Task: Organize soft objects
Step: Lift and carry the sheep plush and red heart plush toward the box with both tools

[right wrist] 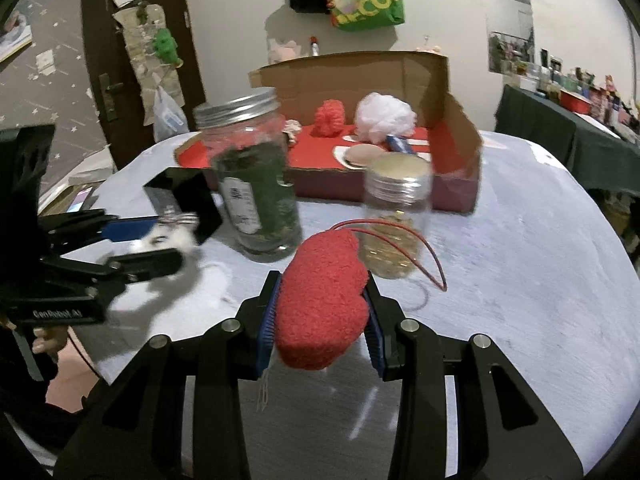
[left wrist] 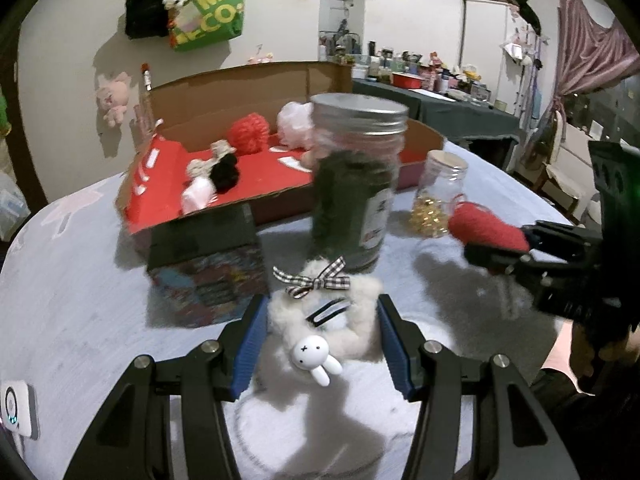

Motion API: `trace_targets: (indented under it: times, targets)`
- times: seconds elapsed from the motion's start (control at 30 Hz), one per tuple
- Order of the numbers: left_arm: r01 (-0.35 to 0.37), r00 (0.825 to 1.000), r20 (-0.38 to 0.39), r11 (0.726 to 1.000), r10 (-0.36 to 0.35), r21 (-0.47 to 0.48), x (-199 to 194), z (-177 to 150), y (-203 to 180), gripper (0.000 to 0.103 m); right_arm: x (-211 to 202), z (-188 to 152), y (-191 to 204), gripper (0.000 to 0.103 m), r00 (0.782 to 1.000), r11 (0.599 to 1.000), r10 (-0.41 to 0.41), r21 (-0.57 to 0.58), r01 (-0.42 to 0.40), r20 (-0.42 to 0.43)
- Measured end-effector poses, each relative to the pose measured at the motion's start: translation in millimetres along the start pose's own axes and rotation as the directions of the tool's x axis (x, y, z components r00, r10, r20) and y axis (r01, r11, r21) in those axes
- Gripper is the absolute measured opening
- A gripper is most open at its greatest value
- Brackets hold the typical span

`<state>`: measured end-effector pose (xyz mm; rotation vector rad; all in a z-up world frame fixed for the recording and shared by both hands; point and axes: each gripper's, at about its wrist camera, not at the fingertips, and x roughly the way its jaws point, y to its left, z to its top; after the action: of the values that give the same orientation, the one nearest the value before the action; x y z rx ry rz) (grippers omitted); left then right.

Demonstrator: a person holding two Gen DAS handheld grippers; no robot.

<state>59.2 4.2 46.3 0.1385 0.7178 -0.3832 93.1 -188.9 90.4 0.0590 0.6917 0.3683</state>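
My left gripper point(left wrist: 322, 320) is shut on a white fluffy plush point(left wrist: 352, 316) with a checked bow and a small white rabbit charm, held above the table. It shows blurred in the right wrist view point(right wrist: 168, 240). My right gripper point(right wrist: 324, 304) is shut on a red plush heart point(right wrist: 322, 300) with a thin red loop; it also shows in the left wrist view point(left wrist: 490, 232). An open cardboard box with a red floor point(left wrist: 256, 184) holds a red pompom point(left wrist: 248, 132), a white bath puff point(left wrist: 294, 122) and small black and white soft items point(left wrist: 218, 172).
A tall jar with a metal lid and dark green contents point(left wrist: 354, 184) stands mid-table before the box. A small jar with gold pieces point(left wrist: 438, 196) is to its right. A dark patterned box point(left wrist: 208, 264) sits left of the jar. A cluttered side table point(left wrist: 432, 88) stands behind.
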Motion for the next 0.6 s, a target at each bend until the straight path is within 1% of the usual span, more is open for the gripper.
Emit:
trace_targets:
  times: [0.23,0.43,0.6]
  targets:
    - [-0.048,0.999,-0.008,0.997,0.047,-0.053,-9.5,-12.3,23.2,0.057,-7.4,-3.4,-28.1,0.036,0.999,0.998,-0.044,0.046,0.044,-0.002]
    - [-0.095,0.995,-0.015,0.991,0.095,-0.097,-16.6,-22.5,47.3,0.057,-8.8,-2.9,-46.9,0.036,0.998,0.995,-0.06,0.076,0.061,-0.009]
    - [-0.103,0.995,-0.005,0.985,0.103,-0.136,-19.3,-26.1,71.6,0.057,-7.8,1.9,-57.9,0.036,0.997,0.995,-0.074,0.064,0.074,-0.009]
